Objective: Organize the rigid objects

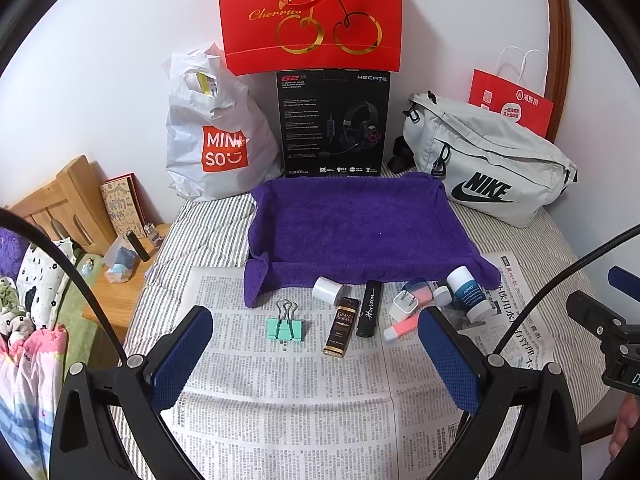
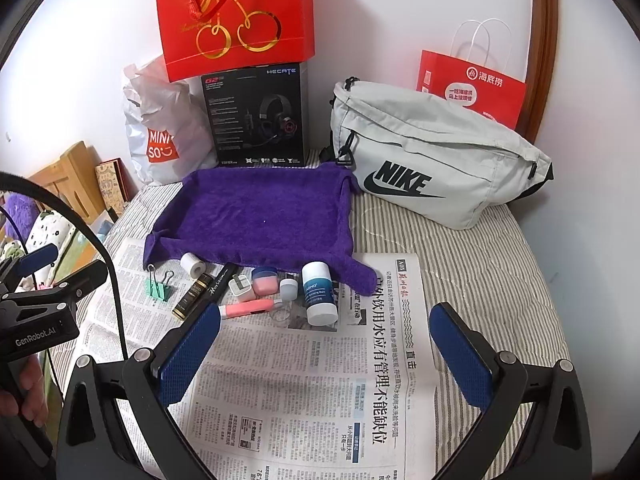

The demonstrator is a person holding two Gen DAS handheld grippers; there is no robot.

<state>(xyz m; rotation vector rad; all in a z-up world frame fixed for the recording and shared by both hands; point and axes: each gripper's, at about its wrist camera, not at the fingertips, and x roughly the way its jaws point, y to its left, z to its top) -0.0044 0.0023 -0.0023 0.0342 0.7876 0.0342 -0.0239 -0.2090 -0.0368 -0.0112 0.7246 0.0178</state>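
Observation:
A row of small items lies on a newspaper (image 1: 296, 400) in front of a purple towel tray (image 1: 356, 228): a green binder clip (image 1: 285, 326), a white tape roll (image 1: 327, 289), a brown bottle (image 1: 342, 333), a black tube (image 1: 369, 309), a white charger (image 1: 404, 305), a pink jar (image 1: 419, 291), a pink stick (image 1: 401, 329) and a blue-and-white ADMD tube (image 1: 469, 292). My left gripper (image 1: 316, 354) is open and empty, just short of the row. My right gripper (image 2: 324, 354) is open and empty, in front of the ADMD tube (image 2: 319, 294).
Behind the tray (image 2: 260, 212) stand a MINISO bag (image 1: 216, 136), a black headset box (image 1: 334, 124) with a red cherry bag (image 1: 310, 12) on top, a grey Nike bag (image 2: 432, 156) and a red paper bag (image 2: 476, 88). A wooden bedside shelf (image 1: 120, 264) is at left.

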